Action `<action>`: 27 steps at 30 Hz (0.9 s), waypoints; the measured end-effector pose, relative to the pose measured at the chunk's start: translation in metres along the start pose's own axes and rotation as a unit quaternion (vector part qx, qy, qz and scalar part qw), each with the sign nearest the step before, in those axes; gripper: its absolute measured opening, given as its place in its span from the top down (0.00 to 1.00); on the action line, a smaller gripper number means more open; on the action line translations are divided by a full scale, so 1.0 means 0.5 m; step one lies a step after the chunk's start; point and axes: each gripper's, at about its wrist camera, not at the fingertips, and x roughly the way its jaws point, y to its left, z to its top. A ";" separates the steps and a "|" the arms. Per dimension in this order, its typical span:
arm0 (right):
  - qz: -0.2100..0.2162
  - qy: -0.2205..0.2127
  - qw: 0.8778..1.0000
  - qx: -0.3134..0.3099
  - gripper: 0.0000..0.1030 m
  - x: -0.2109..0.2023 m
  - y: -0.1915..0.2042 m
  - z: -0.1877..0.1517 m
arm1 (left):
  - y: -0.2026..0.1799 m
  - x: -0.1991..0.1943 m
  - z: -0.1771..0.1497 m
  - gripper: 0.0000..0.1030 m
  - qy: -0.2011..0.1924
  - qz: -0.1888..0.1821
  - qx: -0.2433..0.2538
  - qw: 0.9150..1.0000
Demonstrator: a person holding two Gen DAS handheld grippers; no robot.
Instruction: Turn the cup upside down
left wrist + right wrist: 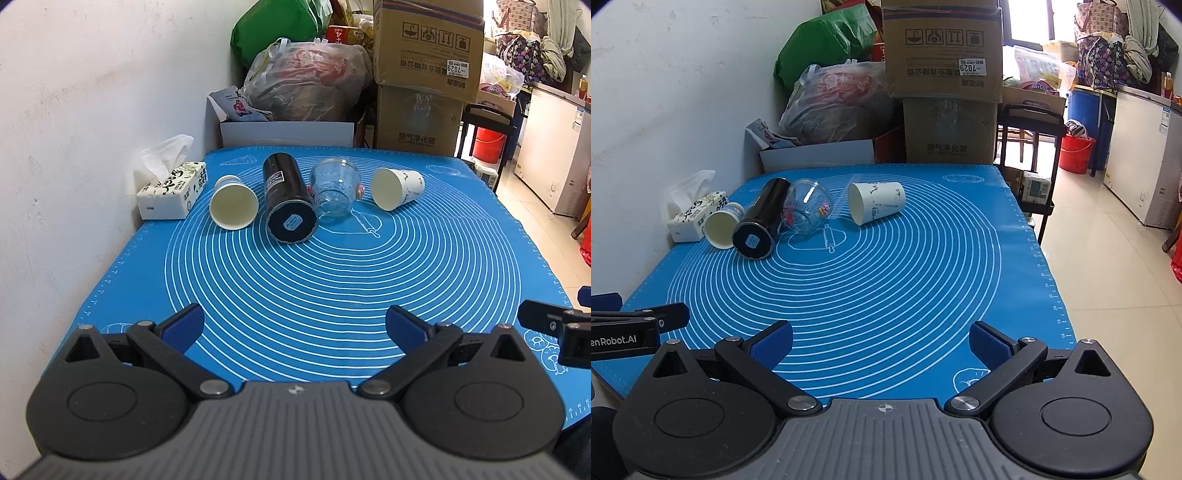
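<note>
Both tongs hang over the near edge of the desk, spread wide with nothing between their blue pads: the left tongs [294, 328] and the right tongs [881, 341] each look forward across a blue mat [332, 288] printed with white rings, which covers the desk.

Four cups lie on their sides in a row toward the far edge. Nearest the wall is a paper cup [233, 206] with its mouth facing the near edge, then a black tumbler [286, 199] showing its base, touching a clear glass cup [335, 190]. Just beside that, a second, printed paper cup [876, 202] lies tilted with its mouth toward the wall side. None stands upside down yet.

A tissue box [173, 194] sits at the far corner against the white wall [74, 110]. Behind the far edge are stacked cardboard boxes [943, 81], a stuffed plastic bag [306, 85] and a green bag [820, 40]. Off the desk's open side lies a pale tiled floor [1108, 288] with a red bucket [1075, 153] and a white chest freezer [1145, 155].
</note>
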 end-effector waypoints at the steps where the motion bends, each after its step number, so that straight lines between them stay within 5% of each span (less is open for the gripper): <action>1: 0.000 0.000 1.000 0.000 0.00 0.000 0.000 0.000 | 0.001 0.000 0.000 0.00 0.000 0.000 0.000 1.000; 27: 0.000 0.001 1.000 0.001 0.00 0.003 -0.001 -0.001 | -0.001 0.004 0.000 0.00 0.003 0.000 -0.001 1.000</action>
